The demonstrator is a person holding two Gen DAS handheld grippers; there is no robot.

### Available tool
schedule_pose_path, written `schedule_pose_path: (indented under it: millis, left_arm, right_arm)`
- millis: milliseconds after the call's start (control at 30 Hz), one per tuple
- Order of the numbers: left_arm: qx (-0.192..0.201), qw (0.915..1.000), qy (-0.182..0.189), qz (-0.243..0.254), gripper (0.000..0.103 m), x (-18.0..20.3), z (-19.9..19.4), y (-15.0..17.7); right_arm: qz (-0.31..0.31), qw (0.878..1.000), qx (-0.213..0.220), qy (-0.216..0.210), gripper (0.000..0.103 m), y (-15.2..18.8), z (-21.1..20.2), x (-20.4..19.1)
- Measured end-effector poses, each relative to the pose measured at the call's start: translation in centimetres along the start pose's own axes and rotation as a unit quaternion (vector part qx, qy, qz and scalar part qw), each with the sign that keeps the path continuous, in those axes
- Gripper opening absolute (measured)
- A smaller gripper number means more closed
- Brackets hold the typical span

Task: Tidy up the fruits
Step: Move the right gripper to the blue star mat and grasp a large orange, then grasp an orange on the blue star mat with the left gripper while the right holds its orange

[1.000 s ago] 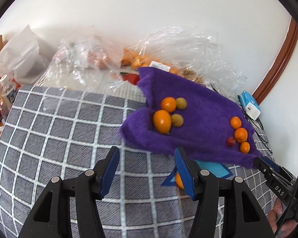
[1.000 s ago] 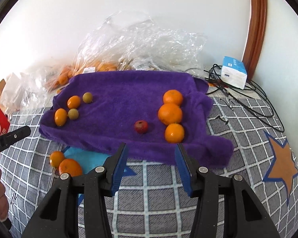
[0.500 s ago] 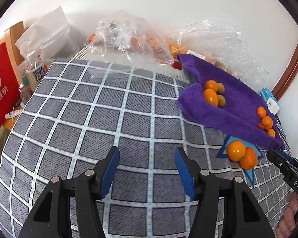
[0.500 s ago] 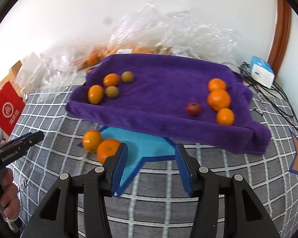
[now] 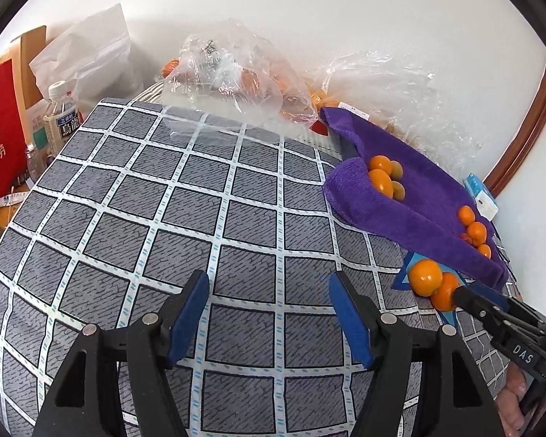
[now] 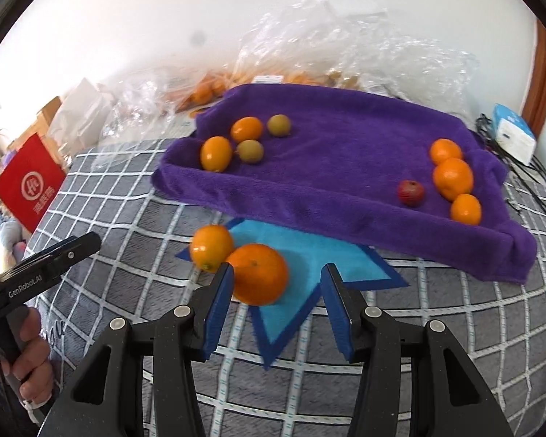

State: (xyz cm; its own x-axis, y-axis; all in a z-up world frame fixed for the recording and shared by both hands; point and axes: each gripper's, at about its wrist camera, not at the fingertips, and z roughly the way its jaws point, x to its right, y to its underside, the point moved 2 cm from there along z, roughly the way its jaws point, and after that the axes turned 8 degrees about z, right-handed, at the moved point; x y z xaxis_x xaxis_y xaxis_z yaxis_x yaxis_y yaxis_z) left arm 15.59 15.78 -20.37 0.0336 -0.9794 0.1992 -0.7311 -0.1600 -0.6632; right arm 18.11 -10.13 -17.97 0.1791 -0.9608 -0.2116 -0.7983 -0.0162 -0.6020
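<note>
**Right hand-held gripper lines up on a loose orange**

Two oranges lie off the purple towel [image 6: 345, 167], on the blue star patch of the checked bed cover [image 6: 134, 215] near the towel's front edge. The larger orange [image 6: 260, 273] touches the smaller orange [image 6: 211, 245] on its left. The rest of the fruit sits on the towel: two oranges and two green fruits [image 6: 250, 151] near its left end, and three oranges with a small red fruit [image 6: 411, 193] near its right end.

The larger orange is round, firm-skinned and likely light, with a slightly slick peel. It would probably roll if nudged on the soft cover, and a hard squeeze could bruise it. The safest hold looks to be across its widest part, one finger on each side, with the left finger slipped between the two touching oranges.

The right hand-held gripper [image 6: 276, 306] is spread wide and holds nothing. It points forward and slightly down at the larger orange, low over the bed, with its left finger [image 6: 220, 302] at the orange's left flank and its right finger clear of the fruit. The orange lies left of centre in the gap, so a small shift left seems needed before closing.

The left hand-held gripper [image 5: 269, 317] is also spread wide and empty, hovering over bare cover well to the left of the towel.
</note>
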Motion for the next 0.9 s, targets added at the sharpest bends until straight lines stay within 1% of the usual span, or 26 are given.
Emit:
schedule_pose_path:
  millis: [200, 300, 433, 567, 700, 900]
  left_arm:
    - [0.004, 0.9998, 0.013, -0.011, 0.067, -0.3, -0.3, 0.2]
    - [0.004, 0.9999, 0.012, -0.011, 0.068, -0.3, -0.4, 0.3]
    - [0.004, 0.9999, 0.008, -0.007, 0.068, -0.1, -0.3, 0.3]
    - [0.001, 1.0000, 0.009, -0.001, 0.072, 0.1, -0.2, 0.2]
    - [-0.004, 1.0000, 0.008, 0.004, 0.072, 0.1, 0.0, 0.2]
    - [-0.018, 0.9996, -0.011, 0.017, 0.072, 0.8, 0.0, 0.1]
  right_arm:
    - [-0.011, 1.000, -0.016, -0.004, 0.049, 0.1, 1.8, -1.2]
    - [-0.009, 1.000, -0.018, 0.000, 0.042, 0.2, 2.4, -1.2]
    - [-0.008, 1.000, -0.012, -0.004, 0.042, 0.2, 2.1, -1.0]
    - [-0.005, 1.000, 0.004, -0.001, 0.042, 0.2, 0.8, 0.0]
    - [0.004, 1.000, 0.007, 0.004, 0.042, 0.1, 0.1, 1.4]
    - [0.019, 1.000, 0.004, 0.012, 0.042, 0.7, -0.4, 3.7]
